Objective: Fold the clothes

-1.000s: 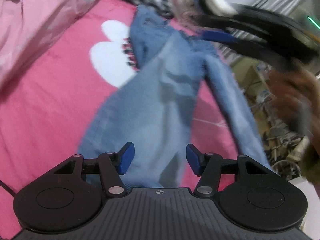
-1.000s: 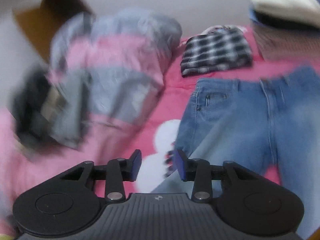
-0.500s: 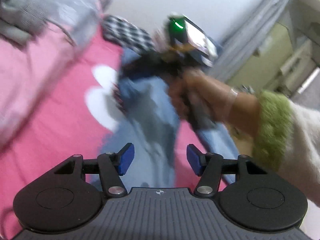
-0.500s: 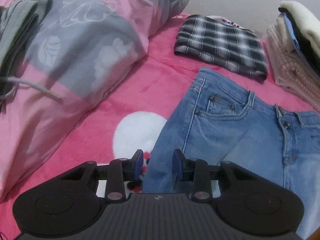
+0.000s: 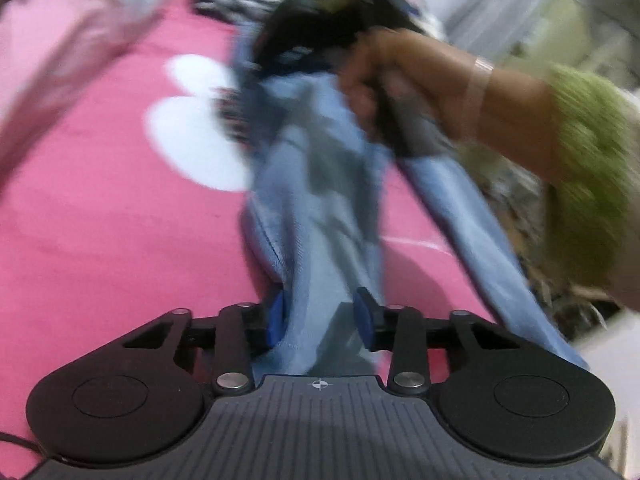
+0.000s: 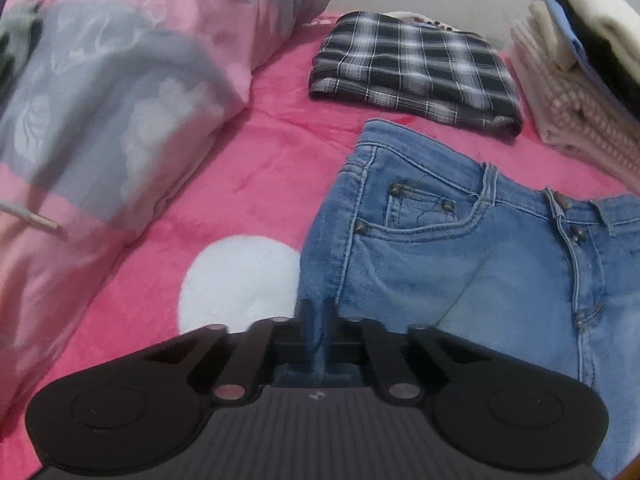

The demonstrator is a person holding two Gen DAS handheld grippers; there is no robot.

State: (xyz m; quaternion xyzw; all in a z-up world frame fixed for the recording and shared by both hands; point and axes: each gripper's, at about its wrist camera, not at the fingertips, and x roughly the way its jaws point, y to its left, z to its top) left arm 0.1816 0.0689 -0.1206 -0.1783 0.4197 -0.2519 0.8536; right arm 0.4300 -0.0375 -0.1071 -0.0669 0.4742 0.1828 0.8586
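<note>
Right tool now pinching jeans edge.

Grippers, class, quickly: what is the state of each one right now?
Left gripper: partly open, jeans leg between its fingers, not yet clamped.
Right gripper: shut on the jeans' side edge.

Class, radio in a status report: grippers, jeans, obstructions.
Right gripper shut on jeans side seam. Left gripper part open, leg hem between its fingers. Folded plaid shirt clear of jeans.
</note>
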